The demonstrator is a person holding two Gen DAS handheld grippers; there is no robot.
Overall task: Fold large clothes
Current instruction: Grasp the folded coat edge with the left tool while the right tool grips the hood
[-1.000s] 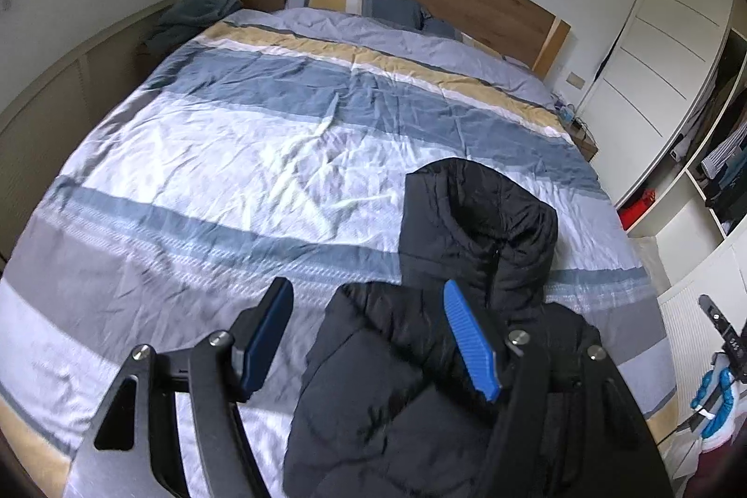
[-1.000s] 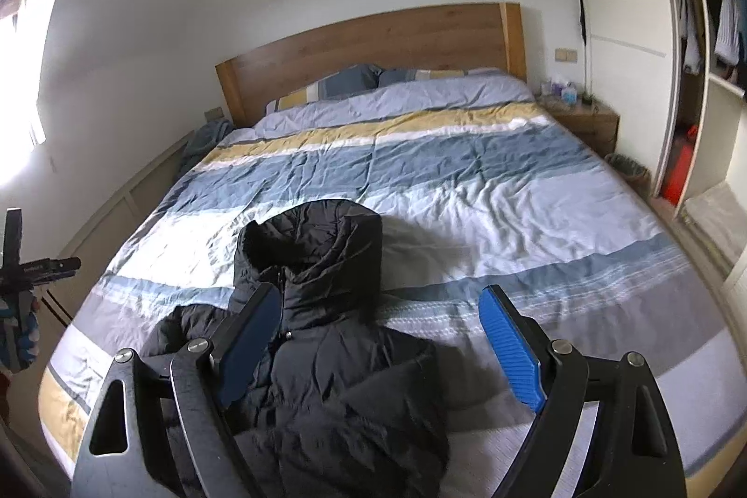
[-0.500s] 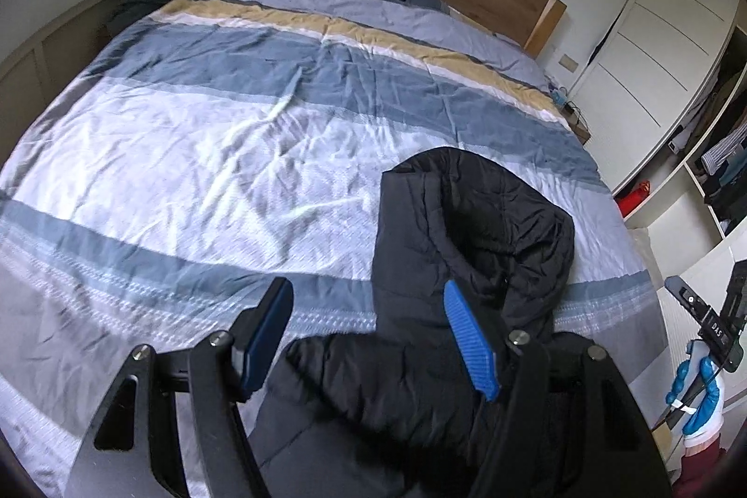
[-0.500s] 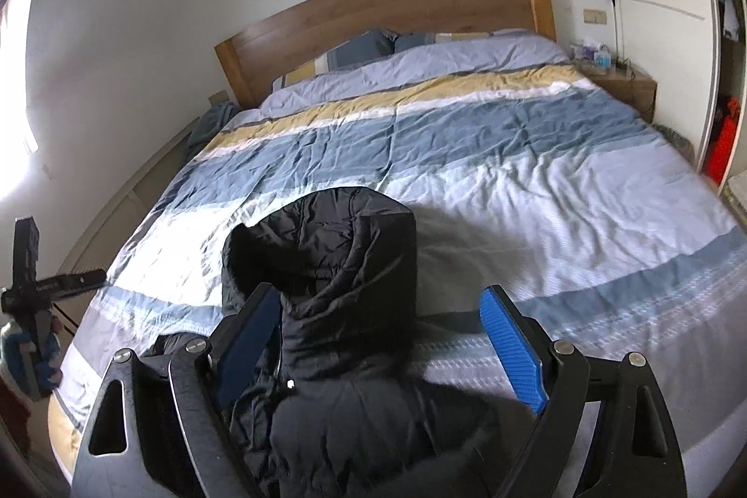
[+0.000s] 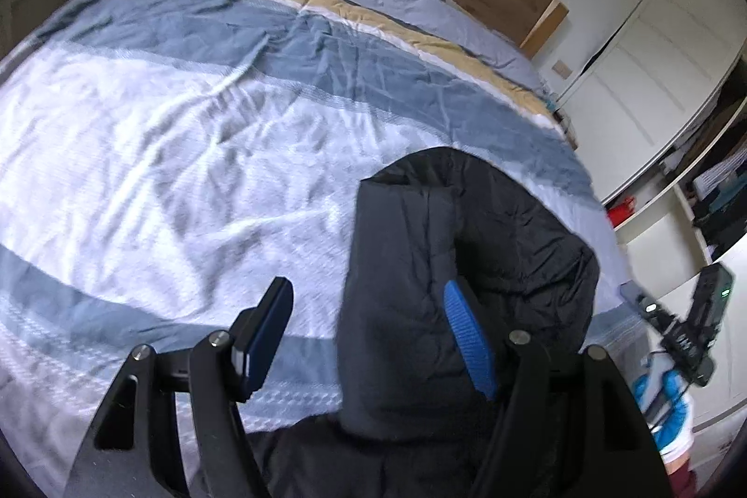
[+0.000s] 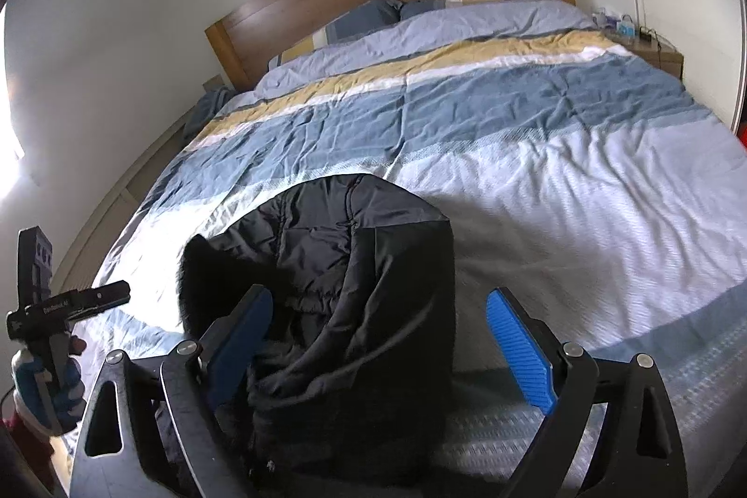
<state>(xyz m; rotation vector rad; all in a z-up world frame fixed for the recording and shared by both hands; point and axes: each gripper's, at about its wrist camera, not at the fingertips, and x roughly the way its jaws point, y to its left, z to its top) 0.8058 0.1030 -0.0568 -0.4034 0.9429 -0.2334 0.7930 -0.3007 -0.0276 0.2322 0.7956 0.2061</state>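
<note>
Left wrist view: the left gripper (image 5: 369, 330) has its fingers (image 5: 469, 341) apart, clamped on nothing. The black puffer jacket (image 5: 471, 246) lies on the striped duvet (image 5: 196, 152) of the bed, its hood just beyond and behind the right-hand finger; bare duvet shows between the fingers.

Right wrist view: the right gripper (image 6: 380, 346) is opening, fingers (image 6: 518, 351) wide apart. The jacket's hood bulks up between them, nearer the left-hand finger, unpinched.

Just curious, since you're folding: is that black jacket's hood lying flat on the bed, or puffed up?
Puffed up. The hood of the black jacket bulges in a rounded mound above the striped duvet, not pressed flat.
</note>
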